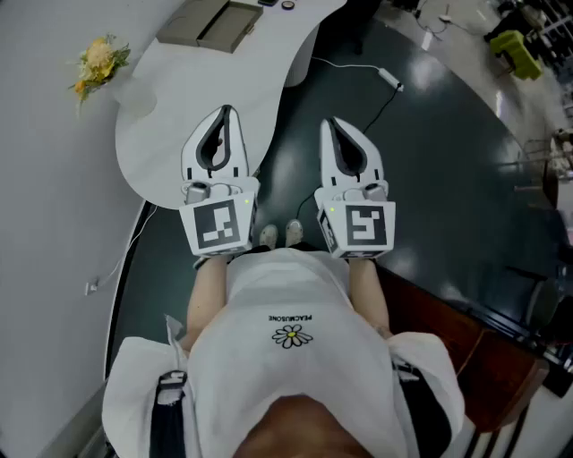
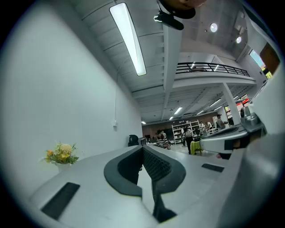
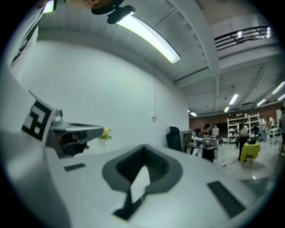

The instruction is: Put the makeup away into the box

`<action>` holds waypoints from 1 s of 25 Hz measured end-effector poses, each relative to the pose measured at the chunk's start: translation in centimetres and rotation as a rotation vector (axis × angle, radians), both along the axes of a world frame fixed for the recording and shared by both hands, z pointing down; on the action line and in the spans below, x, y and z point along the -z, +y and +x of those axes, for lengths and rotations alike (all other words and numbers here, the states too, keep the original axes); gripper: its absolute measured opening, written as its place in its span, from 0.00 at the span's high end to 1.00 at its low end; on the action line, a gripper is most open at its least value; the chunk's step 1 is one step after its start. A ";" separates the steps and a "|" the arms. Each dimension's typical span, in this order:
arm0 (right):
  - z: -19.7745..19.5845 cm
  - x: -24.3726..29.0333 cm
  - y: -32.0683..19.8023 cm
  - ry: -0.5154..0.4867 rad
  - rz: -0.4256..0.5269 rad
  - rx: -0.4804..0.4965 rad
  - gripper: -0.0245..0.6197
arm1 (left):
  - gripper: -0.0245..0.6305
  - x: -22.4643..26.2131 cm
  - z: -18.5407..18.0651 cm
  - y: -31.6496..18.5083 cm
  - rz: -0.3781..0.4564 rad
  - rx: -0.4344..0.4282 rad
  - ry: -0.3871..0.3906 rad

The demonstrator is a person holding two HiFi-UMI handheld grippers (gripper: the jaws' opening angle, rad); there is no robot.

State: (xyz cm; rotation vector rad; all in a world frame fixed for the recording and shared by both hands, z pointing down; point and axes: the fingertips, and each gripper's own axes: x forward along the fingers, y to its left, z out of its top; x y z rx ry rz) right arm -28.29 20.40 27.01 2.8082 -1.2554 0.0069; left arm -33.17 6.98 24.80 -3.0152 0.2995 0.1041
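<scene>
- Left gripper [image 1: 225, 111]: tongs pressed together, nothing between them; held level at 11 o'clock in the head view, tips just over the table [image 1: 170, 148] edge
- Right gripper [image 1: 330, 122]: tongs also pressed together and empty; at 1 o'clock, over the dark floor [image 1: 430, 179], off the table
- Box [image 1: 211, 23]: low tan thing at 12 o'clock on the far end of the table, well apart from both grippers; cannot tell if it is open
- Makeup: none made out in any view; judged not yet reached, task not begun
- Risk: going in with the tongs shut would shove small makeup items along or off the table; spread them first
- Risk: cable [image 1: 356, 68] crosses the floor at 1 o'clock, towards the box; a step that way could snag it
- Risk: flowers [image 1: 98, 61] at 10 o'clock by the table edge; a wide left sweep could tip them
- Risk: if the box is shut, dropping items on it would scatter them
</scene>
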 end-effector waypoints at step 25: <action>2.7 -1.7 5.2 -0.115 0.111 0.008 0.92 | 0.93 0.6 3.1 3.6 -0.044 -0.045 0.034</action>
